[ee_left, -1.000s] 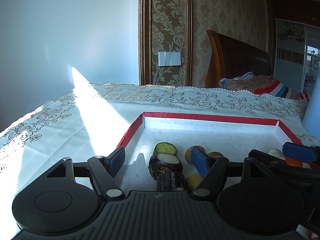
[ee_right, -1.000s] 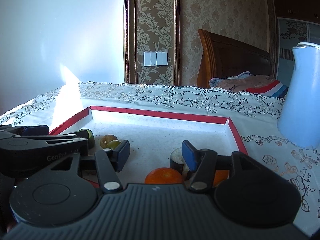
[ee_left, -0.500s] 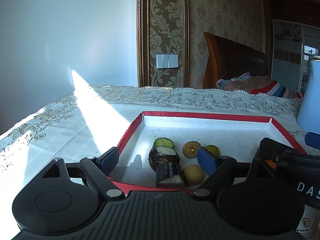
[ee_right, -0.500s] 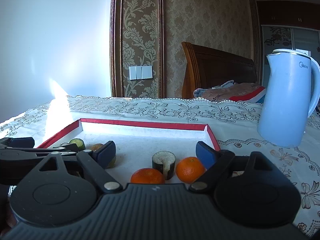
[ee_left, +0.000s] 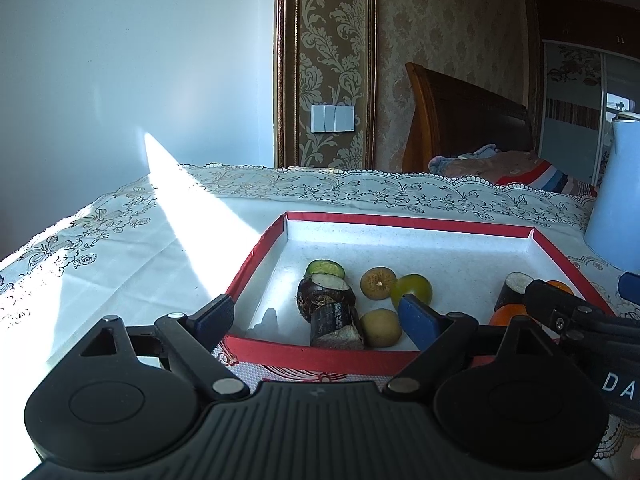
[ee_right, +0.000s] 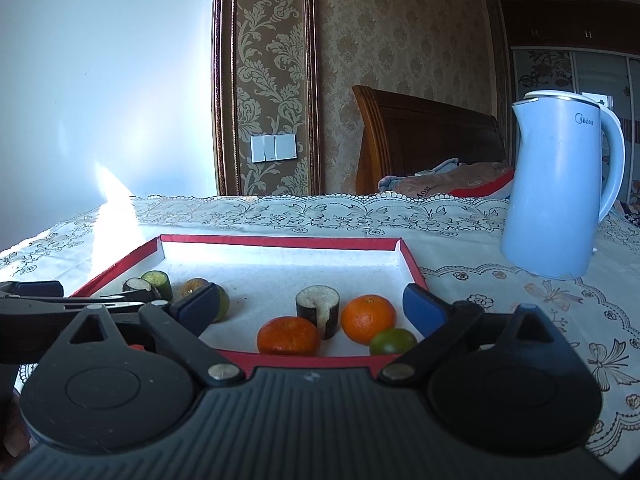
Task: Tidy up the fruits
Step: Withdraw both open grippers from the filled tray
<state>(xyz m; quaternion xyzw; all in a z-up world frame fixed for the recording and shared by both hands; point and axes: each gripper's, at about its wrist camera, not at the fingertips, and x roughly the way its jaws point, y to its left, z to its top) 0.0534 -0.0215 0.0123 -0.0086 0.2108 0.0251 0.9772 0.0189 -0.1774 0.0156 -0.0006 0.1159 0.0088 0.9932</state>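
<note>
Both grippers had drawn back toward the near rim of the red-edged tray since a second earlier, when their blue pads reached in among the fruit, and their jaws had just been opening. At this moment the left gripper stood wide apart with nothing pressed between its pads, and the right gripper likewise gaped empty. Nearest the right one lay two oranges, a green lime and a dark-skinned cut chunk. On the tray's left side sat another dark cut piece, a cucumber slice, a pale round fruit, a halved brown fruit and a yellow-green lime. Farther off on the lace tablecloth stood a pale blue kettle, upright, well apart from the tray.
</note>
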